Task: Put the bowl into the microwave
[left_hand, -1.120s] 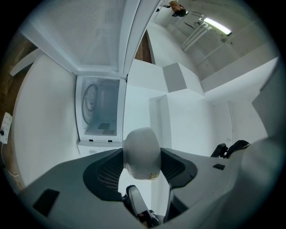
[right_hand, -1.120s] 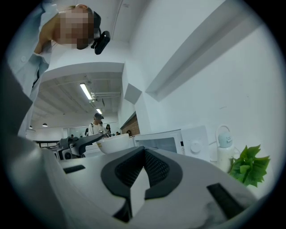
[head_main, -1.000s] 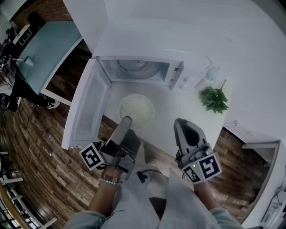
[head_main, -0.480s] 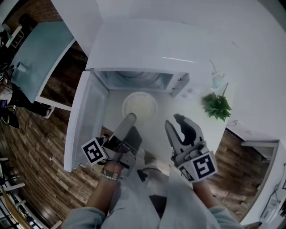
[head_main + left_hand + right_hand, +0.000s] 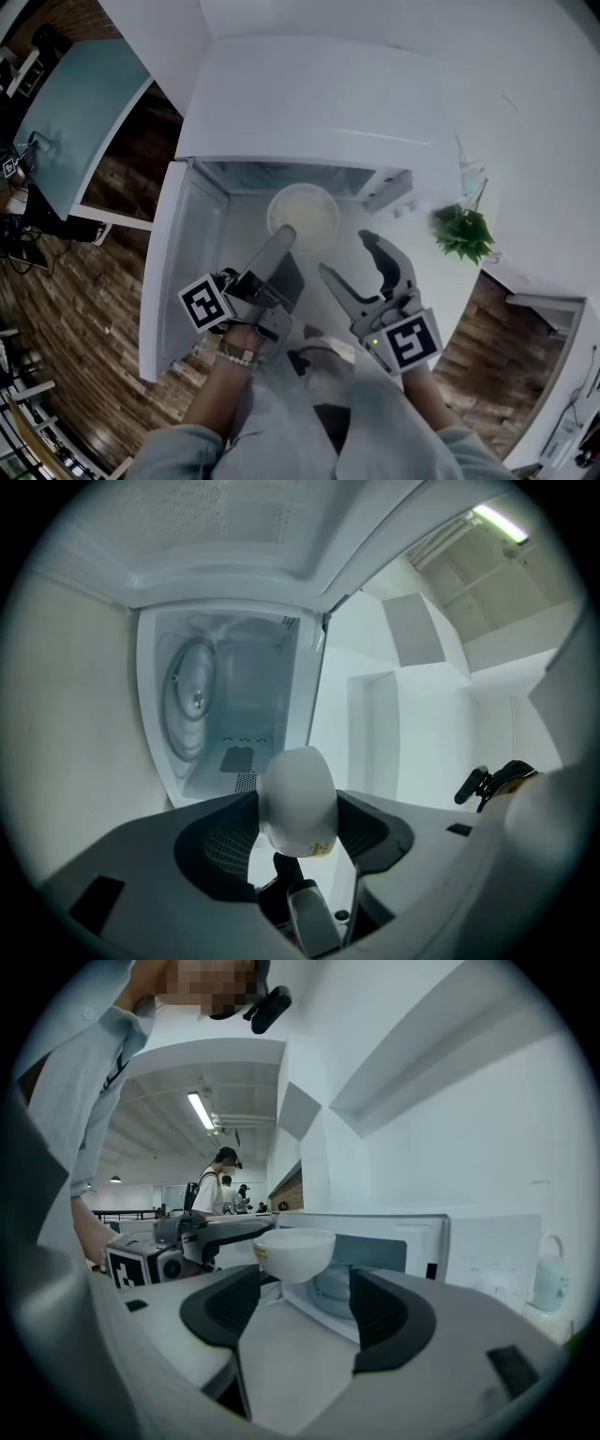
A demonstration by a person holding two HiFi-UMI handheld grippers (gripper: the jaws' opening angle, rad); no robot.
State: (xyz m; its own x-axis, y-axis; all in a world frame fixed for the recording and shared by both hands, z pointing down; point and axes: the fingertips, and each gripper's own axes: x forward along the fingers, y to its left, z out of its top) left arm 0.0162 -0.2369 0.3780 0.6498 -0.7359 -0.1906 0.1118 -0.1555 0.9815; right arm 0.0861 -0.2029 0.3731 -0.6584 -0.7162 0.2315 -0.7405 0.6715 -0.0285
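A white bowl (image 5: 303, 214) hangs just in front of the open microwave (image 5: 309, 103), clear of the counter. My left gripper (image 5: 284, 236) is shut on the bowl's near rim. In the left gripper view the bowl (image 5: 298, 799) shows edge-on between the jaws of the left gripper (image 5: 300, 834), with the microwave's glass turntable (image 5: 192, 700) behind. My right gripper (image 5: 349, 255) stands to the bowl's right; its jaws have just been opening and nothing is between them. From the right gripper (image 5: 305, 1312) the bowl (image 5: 293, 1251) is ahead, before the microwave (image 5: 394, 1241).
The microwave door (image 5: 183, 267) swings open to the left. A small green plant (image 5: 464, 232) and a pale jug (image 5: 472, 173) stand on the white counter (image 5: 375, 211) at right. A blue table (image 5: 75, 103) and wooden floor lie at left. People (image 5: 217, 1185) stand far behind.
The bowl and left gripper have moved forward, closer to the microwave opening. The right gripper moved forward too and went from shut to wide open.
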